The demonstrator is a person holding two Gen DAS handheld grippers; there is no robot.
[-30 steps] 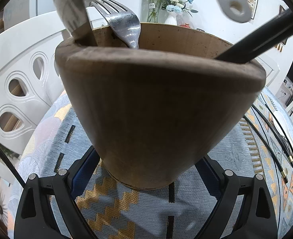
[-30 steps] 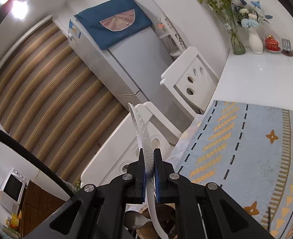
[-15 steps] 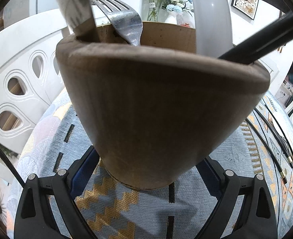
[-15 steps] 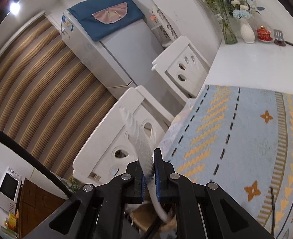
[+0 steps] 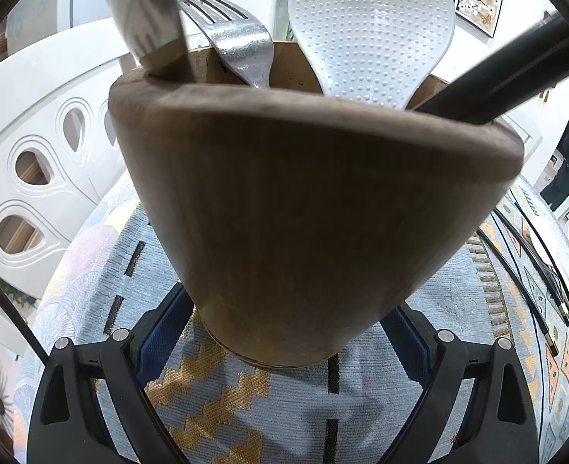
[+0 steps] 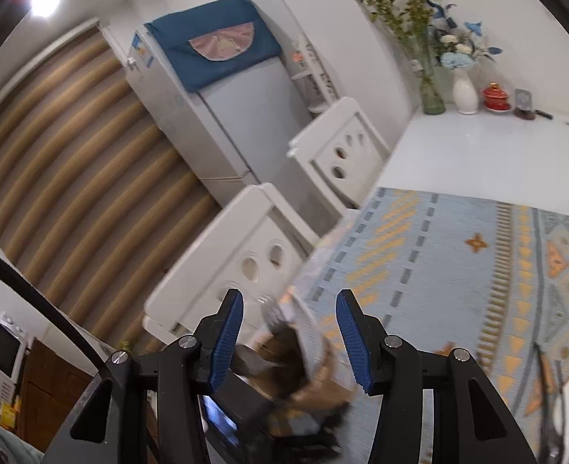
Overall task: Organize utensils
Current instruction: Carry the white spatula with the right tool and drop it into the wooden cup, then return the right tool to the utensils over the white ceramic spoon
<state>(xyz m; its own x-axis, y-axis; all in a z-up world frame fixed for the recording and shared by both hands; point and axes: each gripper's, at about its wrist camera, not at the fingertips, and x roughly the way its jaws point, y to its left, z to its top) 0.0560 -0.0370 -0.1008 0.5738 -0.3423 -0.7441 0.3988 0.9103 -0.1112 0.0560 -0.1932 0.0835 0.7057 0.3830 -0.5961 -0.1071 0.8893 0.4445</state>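
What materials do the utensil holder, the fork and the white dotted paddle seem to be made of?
Utensil holder: probably wood, matte brown, with faint vertical grain and a paler inner wall.
Fork: metal, likely steel; bright, shiny reflections and a hammered-looking neck.
White rice paddle: most likely plastic; a smooth, slightly glossy white blade with regular raised dots, which looks moulded.

White chairs (image 6: 334, 147), a fridge (image 6: 222, 89) and flower vases (image 6: 465, 94) stand behind

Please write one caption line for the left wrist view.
Left tongs grip a wooden holder containing fork and white rice paddle.
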